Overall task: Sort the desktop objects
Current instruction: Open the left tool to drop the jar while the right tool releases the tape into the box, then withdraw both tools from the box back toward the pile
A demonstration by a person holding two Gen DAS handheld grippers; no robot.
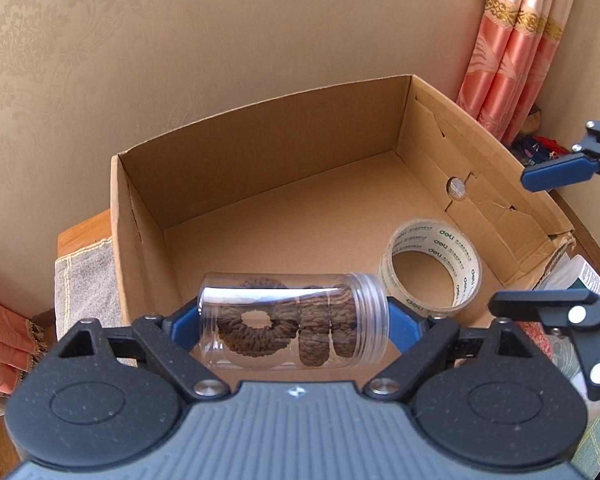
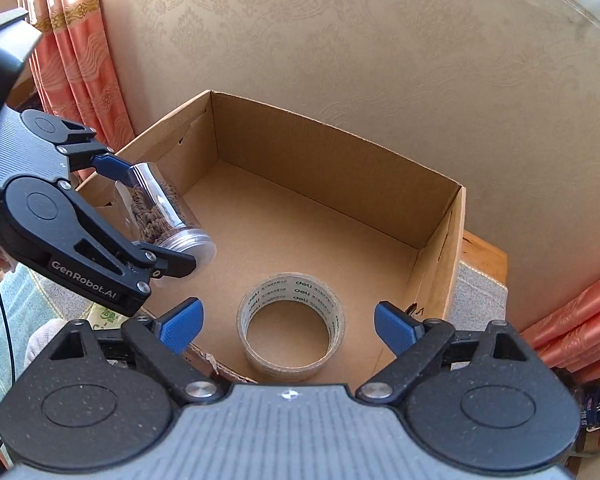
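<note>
My left gripper (image 1: 294,320) is clamped on a clear jar (image 1: 294,320), one blue pad at its base and one at its threaded mouth, so the jar lies sideways between my fingers. Brown, wrinkled ring-shaped pieces sit inside it. I hold it in the air over the near left part of an open cardboard box (image 1: 260,152); from my right wrist view the jar (image 2: 166,210) tilts with its mouth downward, above the box's left wall.

My right gripper (image 2: 288,326) is spread wide and grasps nothing, its blue pads (image 2: 182,324) well apart over the near edge of the box (image 2: 340,168).

A roll of clear tape (image 2: 292,326) lies flat on the box floor, near the front, between those open pads in that view. In my left view the tape (image 1: 432,268) lies just right of the jar.
</note>
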